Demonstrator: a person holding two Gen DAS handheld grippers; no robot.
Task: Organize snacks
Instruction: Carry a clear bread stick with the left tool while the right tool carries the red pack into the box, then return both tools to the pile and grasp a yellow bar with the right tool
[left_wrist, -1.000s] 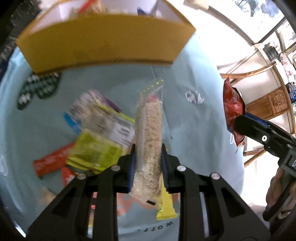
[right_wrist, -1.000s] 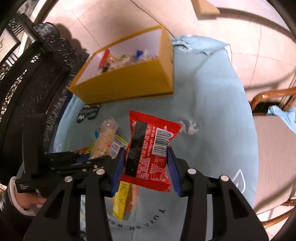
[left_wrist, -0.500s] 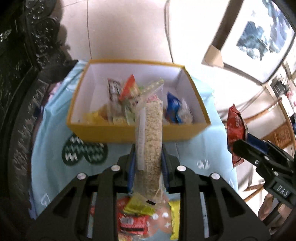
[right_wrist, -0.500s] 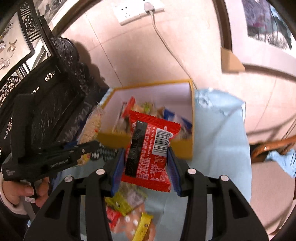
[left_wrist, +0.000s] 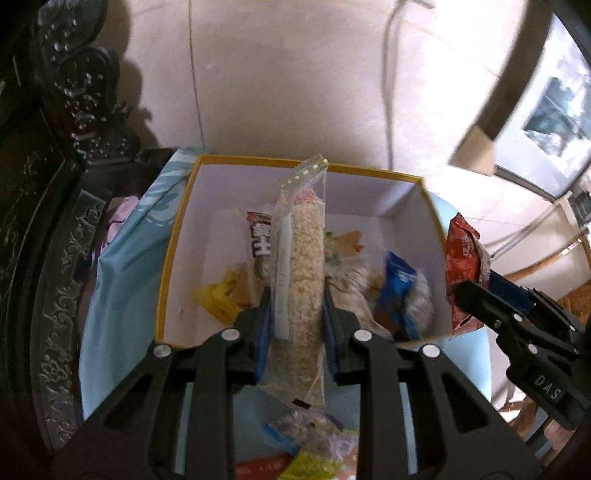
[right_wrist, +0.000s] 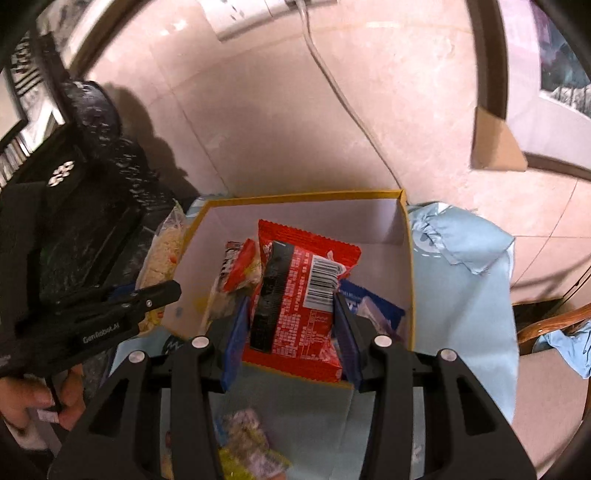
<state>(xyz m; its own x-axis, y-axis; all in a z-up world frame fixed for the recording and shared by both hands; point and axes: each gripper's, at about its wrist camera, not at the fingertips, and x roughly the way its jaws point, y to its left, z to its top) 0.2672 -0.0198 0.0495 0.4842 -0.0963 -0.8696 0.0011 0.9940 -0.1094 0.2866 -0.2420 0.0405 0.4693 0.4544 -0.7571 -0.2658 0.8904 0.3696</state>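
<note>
My left gripper (left_wrist: 297, 301) is shut on a long clear bag of puffed-rice bar (left_wrist: 303, 280), held upright over the near edge of the yellow box (left_wrist: 166, 258). My right gripper (right_wrist: 291, 310) is shut on a red snack packet (right_wrist: 299, 295) with a barcode, held above the same yellow box (right_wrist: 410, 280). The box holds several snacks: a Hershey's bar (left_wrist: 260, 236), a yellow packet (left_wrist: 218, 299) and a blue packet (left_wrist: 400, 291). The right gripper with its red packet (left_wrist: 461, 266) shows at the right of the left wrist view.
The box stands at the far end of a table with a light blue cloth (right_wrist: 461, 280). Several loose snacks (left_wrist: 314, 443) lie on the cloth beneath the grippers. A dark carved wooden chair (left_wrist: 55, 221) stands to the left, a wooden chair (right_wrist: 550, 325) to the right.
Both grippers have risen from the loose snacks and moved forward to the box, each carrying its packet. The box now looks closer and is seen from above.
</note>
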